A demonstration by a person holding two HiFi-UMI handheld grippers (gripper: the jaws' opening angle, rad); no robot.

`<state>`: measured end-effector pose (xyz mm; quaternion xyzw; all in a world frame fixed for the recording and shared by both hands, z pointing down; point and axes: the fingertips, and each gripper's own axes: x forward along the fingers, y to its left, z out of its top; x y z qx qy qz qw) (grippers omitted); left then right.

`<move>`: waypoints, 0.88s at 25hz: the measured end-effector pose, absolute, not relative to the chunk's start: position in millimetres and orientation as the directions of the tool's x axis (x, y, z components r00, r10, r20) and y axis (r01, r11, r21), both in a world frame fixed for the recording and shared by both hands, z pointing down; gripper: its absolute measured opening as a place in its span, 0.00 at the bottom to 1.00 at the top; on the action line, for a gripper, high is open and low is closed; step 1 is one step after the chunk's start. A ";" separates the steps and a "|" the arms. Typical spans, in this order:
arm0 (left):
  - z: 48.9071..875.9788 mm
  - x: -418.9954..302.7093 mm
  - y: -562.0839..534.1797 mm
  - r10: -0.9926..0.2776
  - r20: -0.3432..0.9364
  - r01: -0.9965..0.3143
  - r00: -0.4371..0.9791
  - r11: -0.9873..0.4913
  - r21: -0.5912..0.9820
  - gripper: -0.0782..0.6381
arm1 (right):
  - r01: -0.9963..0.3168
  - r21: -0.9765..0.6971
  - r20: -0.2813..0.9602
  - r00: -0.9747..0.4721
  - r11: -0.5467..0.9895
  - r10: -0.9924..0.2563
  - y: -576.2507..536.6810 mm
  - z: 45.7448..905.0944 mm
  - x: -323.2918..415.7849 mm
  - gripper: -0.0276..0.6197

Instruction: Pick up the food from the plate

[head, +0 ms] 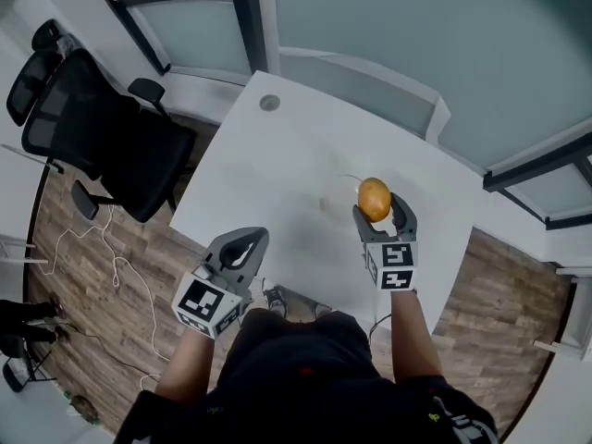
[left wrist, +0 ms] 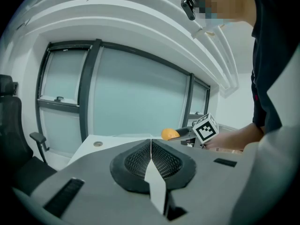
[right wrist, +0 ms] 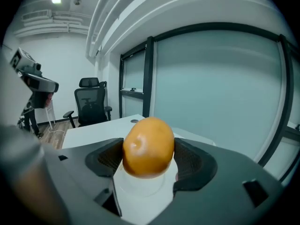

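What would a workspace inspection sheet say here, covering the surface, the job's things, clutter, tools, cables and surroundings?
surface: white table, bare apart from a round grommet near its far edge.
job's things: round orange food, held above a pale plate that lies on the table.
clutter: nothing seen.
tools: right tool shut on the food; left tool shut, empty, at the table's near side.
cables: white cable looped on the wooden floor, left of the table.
surroundings: black office chair at left; glass partitions beyond the table.

Office: swivel chair, white desk, glass partitions.
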<state>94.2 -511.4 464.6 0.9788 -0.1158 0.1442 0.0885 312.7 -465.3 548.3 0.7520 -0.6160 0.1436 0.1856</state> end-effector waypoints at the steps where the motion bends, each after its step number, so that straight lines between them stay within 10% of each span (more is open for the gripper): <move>1: 458.1 96.0 -510.8 -0.195 0.290 -0.240 0.937 -0.962 0.130 0.14 | -0.978 0.095 0.428 0.206 -0.183 -0.880 -459.6 536.9 311.1 0.59; 22: 362.3 124.1 -492.7 -0.099 0.079 -0.100 0.992 -0.995 0.017 0.14 | -0.965 0.121 0.071 0.241 -0.232 -0.968 -392.3 342.9 261.6 0.59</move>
